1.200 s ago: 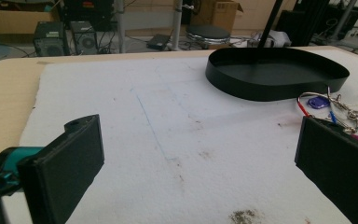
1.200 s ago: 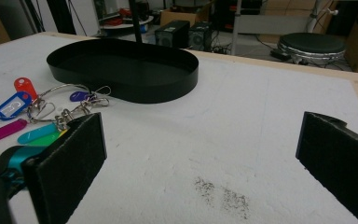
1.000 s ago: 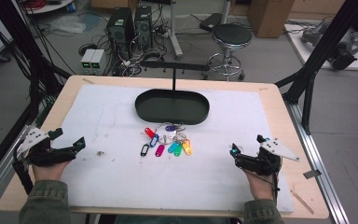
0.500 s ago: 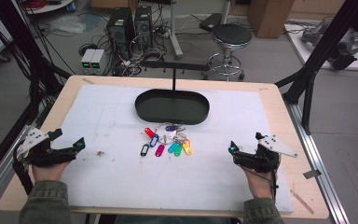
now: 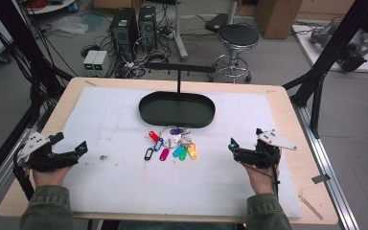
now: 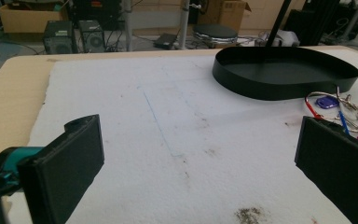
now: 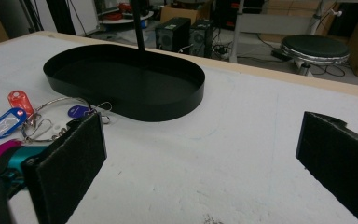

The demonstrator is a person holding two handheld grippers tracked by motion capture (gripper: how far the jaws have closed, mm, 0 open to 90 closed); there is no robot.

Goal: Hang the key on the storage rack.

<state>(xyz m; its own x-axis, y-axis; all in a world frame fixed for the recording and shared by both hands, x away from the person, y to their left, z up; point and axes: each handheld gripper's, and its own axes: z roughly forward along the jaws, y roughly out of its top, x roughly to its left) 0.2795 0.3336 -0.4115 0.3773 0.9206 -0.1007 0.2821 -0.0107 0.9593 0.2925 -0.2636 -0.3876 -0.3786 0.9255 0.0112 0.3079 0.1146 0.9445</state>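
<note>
A bunch of coloured key tags point(image 5: 170, 144) on metal rings lies on the white mat, just in front of a black oval tray point(image 5: 203, 120). A post rises from the tray's far side and carries a black bar with hooks point(image 5: 179, 69). My left gripper point(image 5: 70, 143) rests at the mat's left, open, jaws empty, well left of the tags. My right gripper point(image 5: 245, 139) sits at the right, open and empty, a short way from the tags. In the left gripper view point(image 6: 200, 154) the tray point(image 6: 279, 91) and tags point(image 6: 328, 102) lie ahead right. In the right gripper view point(image 7: 200, 158) the tray point(image 7: 168, 109) and tags point(image 7: 14, 116) lie left.
The white mat point(image 5: 124, 182) covers most of a wooden table point(image 5: 316, 191). Black frame posts point(image 5: 316, 91) stand at both sides. A round stool point(image 5: 237, 38) and computer boxes point(image 5: 134, 24) stand on the floor beyond the far edge. A dark smudge point(image 5: 104, 156) marks the mat.
My right gripper has crept a little forward and left, toward the tags. The left gripper, tags and tray have stayed put.
</note>
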